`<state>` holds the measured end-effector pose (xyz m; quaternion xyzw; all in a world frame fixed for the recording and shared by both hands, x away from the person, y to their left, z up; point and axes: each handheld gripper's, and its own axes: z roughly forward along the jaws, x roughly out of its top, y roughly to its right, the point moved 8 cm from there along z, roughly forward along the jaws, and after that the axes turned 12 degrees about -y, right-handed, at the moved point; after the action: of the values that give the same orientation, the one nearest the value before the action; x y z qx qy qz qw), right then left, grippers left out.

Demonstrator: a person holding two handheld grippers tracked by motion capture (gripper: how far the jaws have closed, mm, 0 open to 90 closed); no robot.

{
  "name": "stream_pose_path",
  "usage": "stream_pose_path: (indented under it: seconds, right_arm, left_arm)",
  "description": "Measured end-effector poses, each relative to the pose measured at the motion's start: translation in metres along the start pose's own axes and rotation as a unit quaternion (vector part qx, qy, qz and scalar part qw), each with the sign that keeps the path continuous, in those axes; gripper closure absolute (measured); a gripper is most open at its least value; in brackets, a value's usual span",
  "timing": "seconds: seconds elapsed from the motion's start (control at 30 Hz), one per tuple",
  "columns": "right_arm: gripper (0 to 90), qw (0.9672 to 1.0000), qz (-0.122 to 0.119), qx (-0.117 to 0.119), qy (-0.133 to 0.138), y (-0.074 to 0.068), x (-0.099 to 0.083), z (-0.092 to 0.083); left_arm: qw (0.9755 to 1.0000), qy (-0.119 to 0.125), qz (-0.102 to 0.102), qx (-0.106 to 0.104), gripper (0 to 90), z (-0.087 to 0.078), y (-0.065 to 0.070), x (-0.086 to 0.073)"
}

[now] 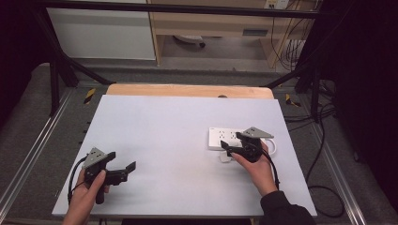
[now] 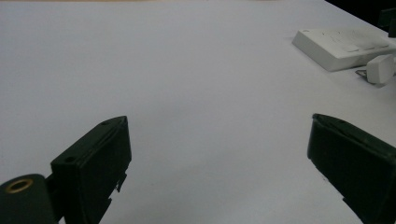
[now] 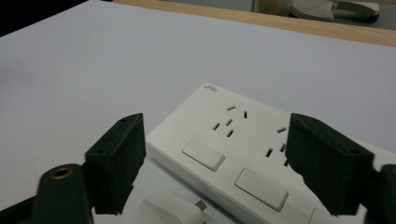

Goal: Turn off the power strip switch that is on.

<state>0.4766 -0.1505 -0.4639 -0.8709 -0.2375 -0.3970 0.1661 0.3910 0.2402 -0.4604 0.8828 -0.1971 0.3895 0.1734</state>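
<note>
Lying on table (image 1: pixel 155 126): 1 power strip (image 1: pixel 225 137), 1 plug (image 3: pixel 170 211); both hand-held grippers' jaws apart.

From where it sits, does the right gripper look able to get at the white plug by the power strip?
Probably yes: the right gripper is open, and the plug lies just below its jaws, beside the power strip, with nothing in between.

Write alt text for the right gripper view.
A white rectangular plastic power strip with sockets and rocker switches lies on the white table surface, seen between the right gripper's two open black jaws. A small white plug adapter lies on the table just in front of the strip.
</note>
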Motion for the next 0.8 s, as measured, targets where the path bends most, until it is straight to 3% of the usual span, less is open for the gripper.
stream_pose_path:
  seconds: [0.17, 0.33, 0.63, 0.8]
  right_arm:
    - [8.8, 0.9999, -0.006, -0.016, -0.003, -0.001, 0.000, 0.000]
    - [5.2, 0.9996, -0.013, -0.022, -0.006, -0.002, 0.000, 0.001]
    - [3.6, 0.9992, -0.033, -0.020, -0.012, -0.009, 0.000, -0.003]
    - [4.4, 0.9993, -0.033, -0.015, -0.012, -0.010, -0.001, -0.008]
  left_arm:
    - [1.0000, 0.000, 0.000, 0.000, 6.3, 0.000, 0.000, 0.000]
    - [1.0000, -0.001, 0.000, 0.000, 6.3, 0.000, 0.000, 0.000]
    - [1.0000, -0.001, 0.000, 0.001, 6.3, 0.000, 0.000, 0.000]
    - [1.0000, 0.000, 0.000, 0.001, 6.3, -0.001, 0.000, 0.000]
